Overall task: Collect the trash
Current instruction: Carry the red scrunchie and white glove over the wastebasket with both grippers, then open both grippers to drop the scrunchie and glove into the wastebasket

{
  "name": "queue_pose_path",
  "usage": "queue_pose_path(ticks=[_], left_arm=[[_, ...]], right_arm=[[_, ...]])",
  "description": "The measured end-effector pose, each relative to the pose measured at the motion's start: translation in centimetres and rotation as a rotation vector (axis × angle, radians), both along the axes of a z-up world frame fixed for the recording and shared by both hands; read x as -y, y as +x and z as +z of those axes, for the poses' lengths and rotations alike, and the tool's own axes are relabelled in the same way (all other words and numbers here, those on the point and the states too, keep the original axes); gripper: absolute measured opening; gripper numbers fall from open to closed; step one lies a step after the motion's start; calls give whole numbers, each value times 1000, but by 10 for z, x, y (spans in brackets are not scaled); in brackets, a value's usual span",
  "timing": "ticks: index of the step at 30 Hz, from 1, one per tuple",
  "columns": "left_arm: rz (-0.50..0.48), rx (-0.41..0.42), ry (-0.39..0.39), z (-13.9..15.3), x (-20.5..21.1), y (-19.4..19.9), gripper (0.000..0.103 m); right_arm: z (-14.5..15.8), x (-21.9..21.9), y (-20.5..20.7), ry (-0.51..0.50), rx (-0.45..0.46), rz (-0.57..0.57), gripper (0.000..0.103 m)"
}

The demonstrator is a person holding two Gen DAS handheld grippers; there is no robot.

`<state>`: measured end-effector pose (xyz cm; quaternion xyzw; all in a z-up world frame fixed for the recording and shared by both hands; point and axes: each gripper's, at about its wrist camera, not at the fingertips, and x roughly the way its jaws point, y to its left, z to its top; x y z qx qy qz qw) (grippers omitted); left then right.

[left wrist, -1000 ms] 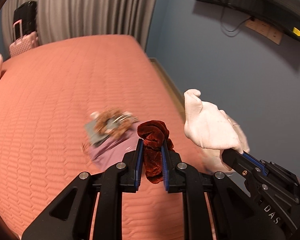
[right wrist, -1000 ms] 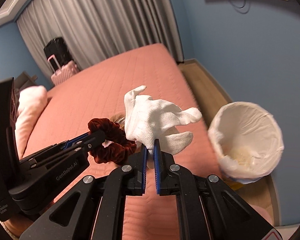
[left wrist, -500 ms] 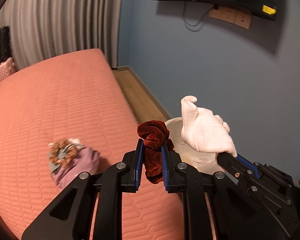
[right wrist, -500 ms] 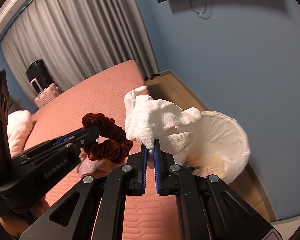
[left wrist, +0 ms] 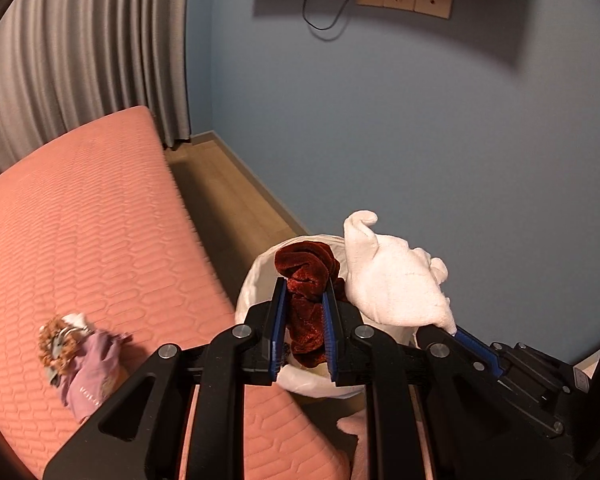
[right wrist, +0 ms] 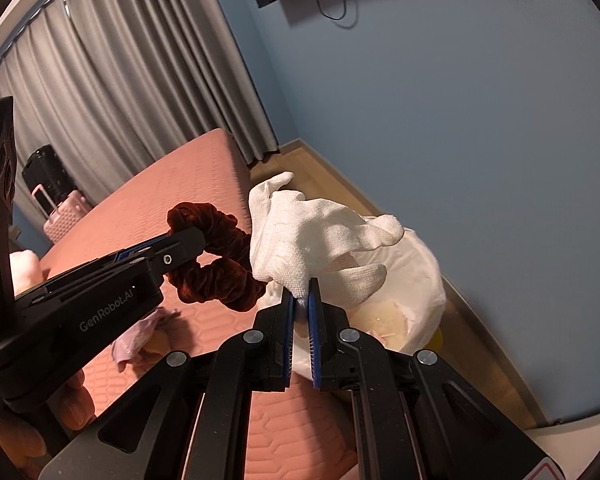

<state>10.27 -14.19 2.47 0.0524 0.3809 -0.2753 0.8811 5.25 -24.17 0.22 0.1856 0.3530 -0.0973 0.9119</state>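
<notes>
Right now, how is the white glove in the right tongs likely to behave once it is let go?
The white glove looks soft and light: pinched at one edge, its fingers droop sideways. It would probably drop limply and not roll. Being knit cloth, it might snag on the bin liner.

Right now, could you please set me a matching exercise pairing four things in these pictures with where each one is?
Things:
1. scrunchie
2. white glove
3. bin
4. purple cloth

Places:
A. lying on the bed
B. pinched in the right gripper
C. on the floor beside the bed
D. pinched in the left gripper

Pairs: 1-D, 2-B, 3-C, 4-A
</notes>
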Motion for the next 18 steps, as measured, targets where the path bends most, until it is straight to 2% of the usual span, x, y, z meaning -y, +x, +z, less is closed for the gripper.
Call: queue_pose_path(ticks=[13, 16, 18], left_arm=[[-37, -12, -9, -3, 21, 12, 19], [-20, -15, -19, -1, 23, 16, 28], [0, -6, -26, 1, 23, 20, 43]], right_arm=[[-3, 21, 7, 3, -2, -47, 6], [-4, 25, 11, 0, -3, -50, 6], [-5, 25, 12, -2, -1, -52, 6]])
